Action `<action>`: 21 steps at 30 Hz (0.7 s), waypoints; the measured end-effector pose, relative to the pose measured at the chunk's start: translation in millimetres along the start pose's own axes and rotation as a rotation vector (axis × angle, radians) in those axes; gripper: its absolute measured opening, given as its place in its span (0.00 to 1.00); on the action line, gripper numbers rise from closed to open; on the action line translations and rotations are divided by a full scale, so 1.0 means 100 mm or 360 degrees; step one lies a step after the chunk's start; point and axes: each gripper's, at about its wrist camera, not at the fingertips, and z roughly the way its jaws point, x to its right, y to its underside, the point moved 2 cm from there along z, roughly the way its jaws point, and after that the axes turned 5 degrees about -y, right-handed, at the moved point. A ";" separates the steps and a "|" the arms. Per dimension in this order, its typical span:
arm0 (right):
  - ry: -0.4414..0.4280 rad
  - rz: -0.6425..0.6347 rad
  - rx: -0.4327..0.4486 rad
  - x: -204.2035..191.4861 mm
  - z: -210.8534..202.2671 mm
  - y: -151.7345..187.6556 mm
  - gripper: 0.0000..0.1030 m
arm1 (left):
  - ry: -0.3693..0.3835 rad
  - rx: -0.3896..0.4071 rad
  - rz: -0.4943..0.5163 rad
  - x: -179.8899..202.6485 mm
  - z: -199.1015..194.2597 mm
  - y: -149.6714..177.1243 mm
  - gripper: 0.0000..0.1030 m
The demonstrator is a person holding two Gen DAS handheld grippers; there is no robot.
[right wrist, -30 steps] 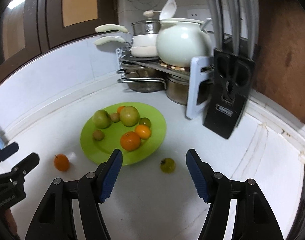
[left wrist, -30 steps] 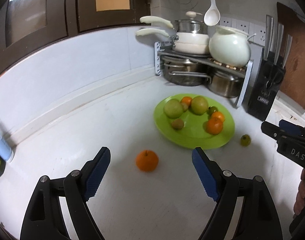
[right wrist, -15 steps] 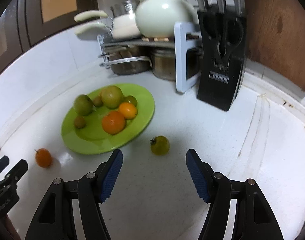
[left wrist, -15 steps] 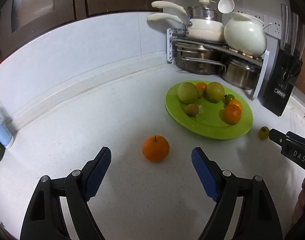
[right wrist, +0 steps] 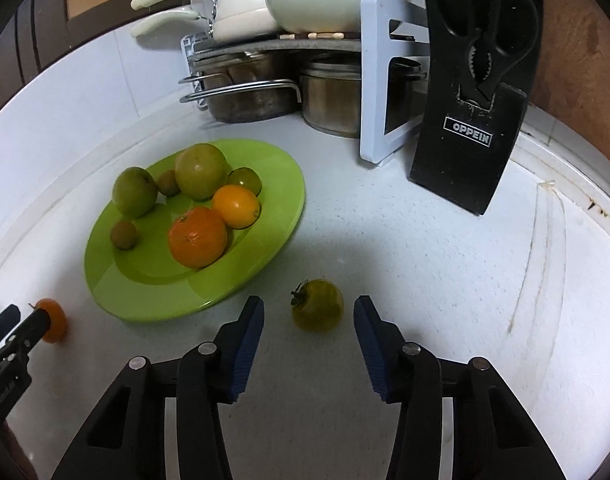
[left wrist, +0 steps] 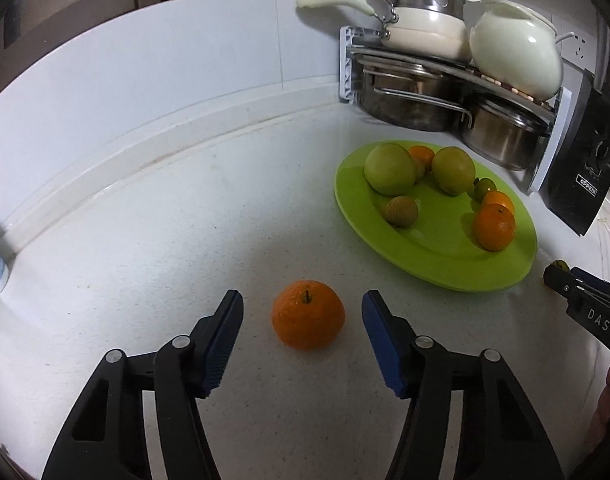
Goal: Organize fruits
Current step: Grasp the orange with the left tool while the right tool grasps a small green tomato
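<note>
Fruit mostly sat on the green plate (right wrist: 273,236): two big green ones, several small brownish-green ones, a few oranges. Two pieces lay loose on the white counter (right wrist: 425,280).

Orange (left wrist: 308,314) lay off the plate at its 7 o'clock in the left wrist view, stem up, between the left gripper (left wrist: 301,312) pads. Its jaws had just been closing but gaps showed on both sides, no contact.

Green tomato (right wrist: 317,304) lay just beside the plate rim at 5 o'clock in the right wrist view, between the right gripper (right wrist: 308,320) pads. Those jaws had also just been closing, apart from the fruit on both sides.

Pot rack (right wrist: 379,80) and knife block (right wrist: 471,128) stood behind the plate at 1 o'clock.
</note>
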 end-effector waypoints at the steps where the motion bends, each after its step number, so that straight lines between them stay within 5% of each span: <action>1: -0.0001 -0.0002 -0.0004 0.00 0.02 -0.01 0.42 | 0.0007 0.0000 0.0001 0.00 0.01 0.00 0.56; 8: 0.0007 -0.0013 -0.0032 -0.01 0.10 -0.02 0.35 | 0.0043 -0.0047 -0.0001 0.01 0.11 -0.01 0.39; 21: 0.0016 -0.0069 0.0002 -0.06 0.05 0.00 0.31 | 0.0057 -0.0019 0.0035 -0.01 0.04 0.00 0.39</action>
